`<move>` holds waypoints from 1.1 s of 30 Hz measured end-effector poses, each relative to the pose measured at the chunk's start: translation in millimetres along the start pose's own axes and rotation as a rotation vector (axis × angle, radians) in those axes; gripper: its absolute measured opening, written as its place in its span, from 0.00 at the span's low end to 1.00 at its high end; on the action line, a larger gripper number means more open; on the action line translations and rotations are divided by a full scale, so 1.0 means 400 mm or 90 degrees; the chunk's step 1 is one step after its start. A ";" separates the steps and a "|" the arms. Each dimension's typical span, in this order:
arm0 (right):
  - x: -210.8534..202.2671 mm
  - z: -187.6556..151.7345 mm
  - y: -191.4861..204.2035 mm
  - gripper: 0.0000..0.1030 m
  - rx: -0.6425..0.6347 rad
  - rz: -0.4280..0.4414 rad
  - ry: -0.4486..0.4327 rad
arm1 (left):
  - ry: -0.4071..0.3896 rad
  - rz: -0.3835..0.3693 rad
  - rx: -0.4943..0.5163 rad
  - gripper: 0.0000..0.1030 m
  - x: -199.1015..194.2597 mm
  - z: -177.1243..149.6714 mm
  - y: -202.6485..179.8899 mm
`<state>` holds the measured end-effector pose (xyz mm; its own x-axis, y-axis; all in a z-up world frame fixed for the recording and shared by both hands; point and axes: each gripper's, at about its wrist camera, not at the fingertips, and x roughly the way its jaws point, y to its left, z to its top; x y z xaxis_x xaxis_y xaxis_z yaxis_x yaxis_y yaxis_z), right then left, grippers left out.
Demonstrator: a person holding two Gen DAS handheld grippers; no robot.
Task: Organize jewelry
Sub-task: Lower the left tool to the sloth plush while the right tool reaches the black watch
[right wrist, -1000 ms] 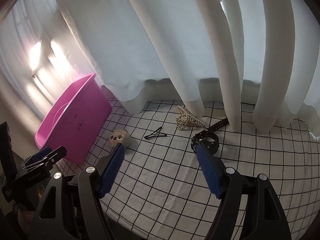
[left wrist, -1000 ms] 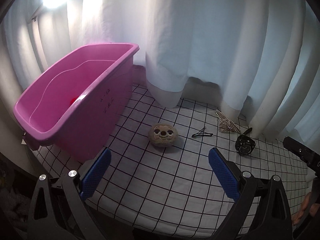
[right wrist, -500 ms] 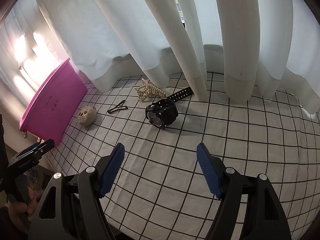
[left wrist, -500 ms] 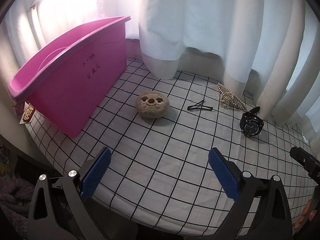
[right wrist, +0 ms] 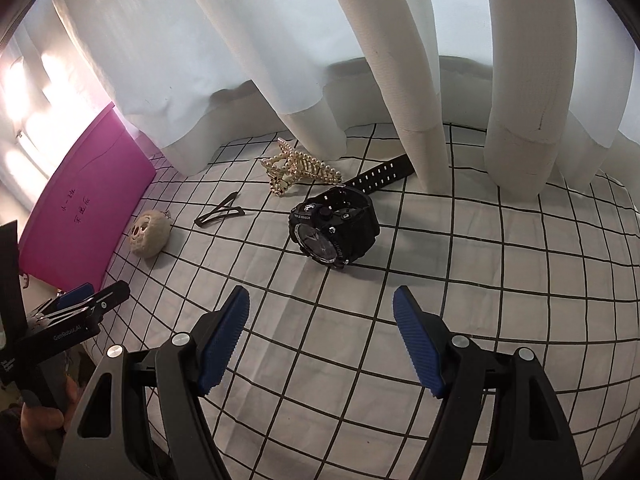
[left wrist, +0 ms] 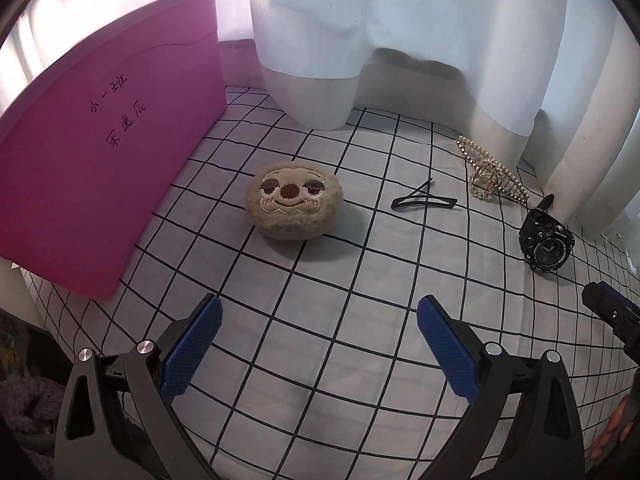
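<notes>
A black wristwatch (right wrist: 334, 232) lies on the checked cloth just ahead of my open, empty right gripper (right wrist: 320, 340); it also shows at the right in the left wrist view (left wrist: 546, 246). A gold pearl hair claw (right wrist: 298, 168) (left wrist: 490, 176) lies behind it by the curtain. A black hair clip (right wrist: 220, 213) (left wrist: 422, 201) lies to its left. A beige plush sloth face (left wrist: 295, 205) (right wrist: 150, 233) sits ahead of my open, empty left gripper (left wrist: 318, 342). A pink bin (left wrist: 92, 160) (right wrist: 84, 208) stands at the left.
White curtains (right wrist: 400, 80) hang along the back and rest on the checked cloth (left wrist: 340, 320); the watch strap runs under one fold. The table's front edge lies below both grippers. The left gripper shows at the left in the right wrist view (right wrist: 76, 312).
Both grippers have moved forward and down toward the table. The watch is now close before the right gripper and the plush before the left. Nothing on the cloth has moved.
</notes>
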<state>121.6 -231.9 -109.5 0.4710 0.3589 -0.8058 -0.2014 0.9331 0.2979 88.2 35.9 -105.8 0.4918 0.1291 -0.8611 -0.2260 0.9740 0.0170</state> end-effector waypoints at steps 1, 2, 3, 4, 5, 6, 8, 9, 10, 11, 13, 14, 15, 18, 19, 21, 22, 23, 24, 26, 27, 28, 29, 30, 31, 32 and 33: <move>0.011 0.002 0.004 0.69 0.000 -0.003 0.001 | 0.001 0.001 0.002 0.93 0.012 0.006 0.003; 0.022 0.005 0.007 0.69 0.000 -0.006 0.003 | 0.001 0.002 0.002 0.93 0.023 0.013 0.008; 0.033 0.008 0.009 0.69 0.000 -0.009 0.005 | 0.000 0.001 0.001 0.93 0.033 0.020 0.013; 0.043 0.011 0.011 0.69 0.001 -0.011 0.007 | 0.000 -0.002 0.001 0.93 0.044 0.027 0.018; 0.052 0.014 0.014 0.69 0.002 -0.014 0.008 | 0.000 -0.003 0.002 0.93 0.054 0.033 0.022; 0.061 0.017 0.016 0.69 0.003 -0.016 0.008 | 0.000 -0.003 0.006 0.93 0.065 0.039 0.025; 0.078 0.022 0.021 0.69 0.002 -0.026 0.011 | 0.000 0.000 0.017 0.93 0.085 0.051 0.026; 0.086 0.024 0.023 0.69 0.001 -0.031 0.012 | -0.001 0.000 0.022 0.93 0.095 0.057 0.026; 0.092 0.026 0.024 0.69 0.000 -0.037 0.012 | -0.003 0.000 0.028 0.93 0.104 0.063 0.025; 0.099 0.029 0.023 0.69 0.000 -0.043 0.012 | -0.005 0.001 0.032 0.93 0.112 0.069 0.026; 0.115 0.035 0.021 0.69 0.004 -0.052 0.019 | -0.009 0.002 0.038 0.93 0.125 0.080 0.027; 0.123 0.037 0.019 0.69 0.007 -0.055 0.021 | -0.010 0.000 0.039 0.93 0.131 0.085 0.028; 0.129 0.039 0.018 0.69 0.010 -0.058 0.022 | -0.010 0.000 0.040 0.93 0.137 0.089 0.029; 0.148 0.047 0.019 0.69 0.010 -0.068 0.023 | -0.008 0.001 0.044 0.93 0.156 0.101 0.032; 0.154 0.050 0.019 0.69 0.009 -0.073 0.025 | -0.007 0.001 0.045 0.93 0.162 0.104 0.033; 0.166 0.056 0.020 0.69 0.010 -0.077 0.024 | -0.005 -0.001 0.044 0.93 0.173 0.112 0.034; 0.170 0.059 0.020 0.69 0.010 -0.080 0.024 | -0.005 -0.001 0.045 0.93 0.178 0.114 0.034; 0.175 0.062 0.020 0.69 0.009 -0.085 0.025 | -0.004 0.000 0.046 0.93 0.183 0.116 0.034; 0.180 0.065 0.020 0.69 0.009 -0.089 0.026 | -0.003 -0.001 0.048 0.93 0.188 0.118 0.034; 0.190 0.072 0.021 0.69 0.009 -0.095 0.024 | 0.000 0.001 0.049 0.93 0.198 0.124 0.035; 0.191 0.075 0.023 0.69 0.008 -0.098 0.023 | 0.001 -0.001 0.049 0.93 0.203 0.126 0.036; 0.193 0.078 0.023 0.69 0.007 -0.100 0.022 | 0.001 -0.001 0.048 0.93 0.206 0.128 0.036; 0.194 0.082 0.024 0.69 0.007 -0.103 0.020 | 0.001 -0.002 0.047 0.93 0.213 0.133 0.038; 0.197 0.083 0.024 0.69 0.006 -0.106 0.018 | 0.001 -0.003 0.048 0.93 0.216 0.136 0.038; 0.198 0.084 0.024 0.69 0.004 -0.109 0.016 | 0.001 -0.002 0.050 0.93 0.221 0.138 0.037; 0.200 0.085 0.025 0.69 0.002 -0.113 0.014 | 0.002 -0.002 0.051 0.93 0.226 0.141 0.036; 0.203 0.086 0.026 0.69 0.000 -0.116 0.013 | 0.003 -0.001 0.052 0.93 0.230 0.144 0.035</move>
<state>187.2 -192.1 -154.1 0.4825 0.1836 -0.8565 -0.1144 0.9826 0.1462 178.9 72.3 -155.5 0.4886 0.1267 -0.8633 -0.1561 0.9861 0.0564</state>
